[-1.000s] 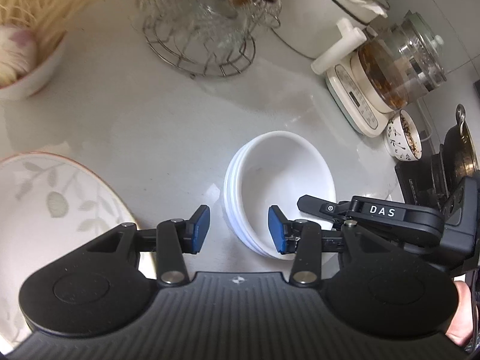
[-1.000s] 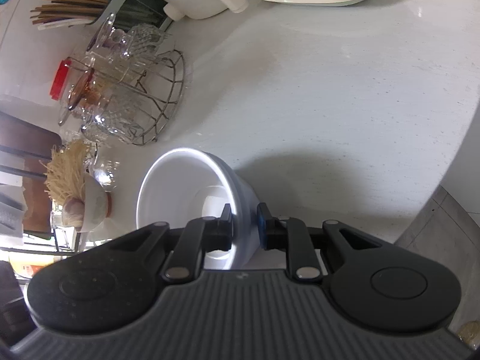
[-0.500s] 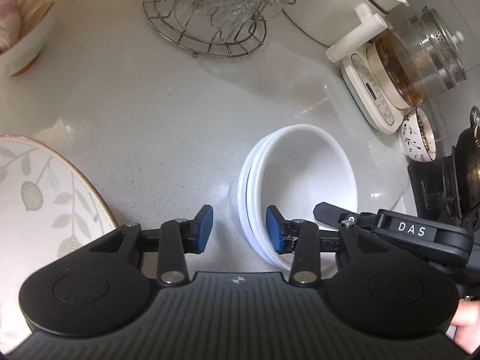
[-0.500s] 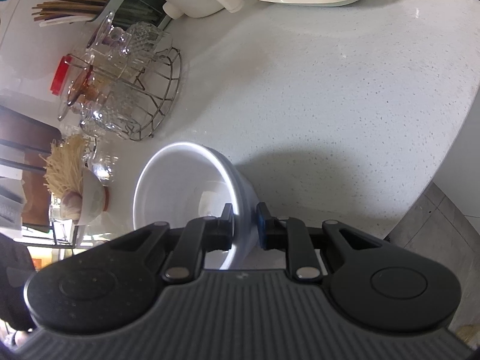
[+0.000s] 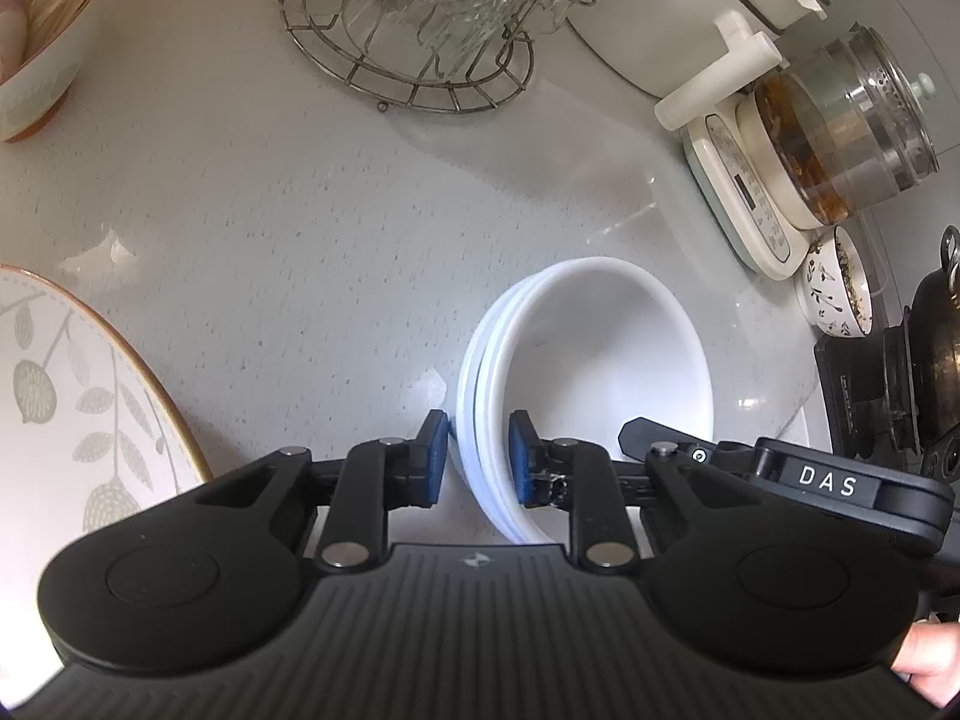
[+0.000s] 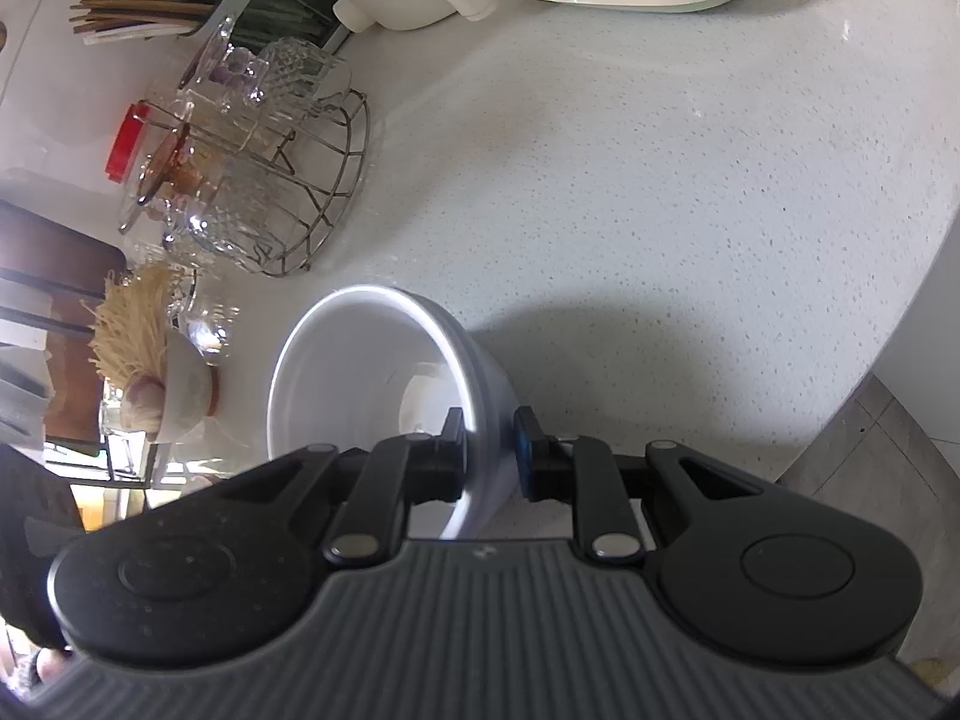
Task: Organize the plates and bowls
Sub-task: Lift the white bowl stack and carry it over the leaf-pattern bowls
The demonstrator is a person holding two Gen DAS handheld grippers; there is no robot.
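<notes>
Jaws of the left gripper (image 5: 478, 459) are closing across the stacked bowls' (image 5: 585, 372) rim, the right gripper (image 6: 489, 456) clamps it too; the plate (image 5: 54, 396) beside them waits.

A home kitchen: speckled countertop (image 6: 660, 192), glass kettle (image 5: 840, 138), chopsticks (image 6: 144, 6), glassware rack (image 5: 420, 30).

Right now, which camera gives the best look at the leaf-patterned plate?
The left wrist view. Only there does the leaf-patterned plate show: part of its gold rim and grey leaf print at the left edge, on the counter, partly cut off by the frame and the gripper's body. The right wrist view shows none of it.
</notes>
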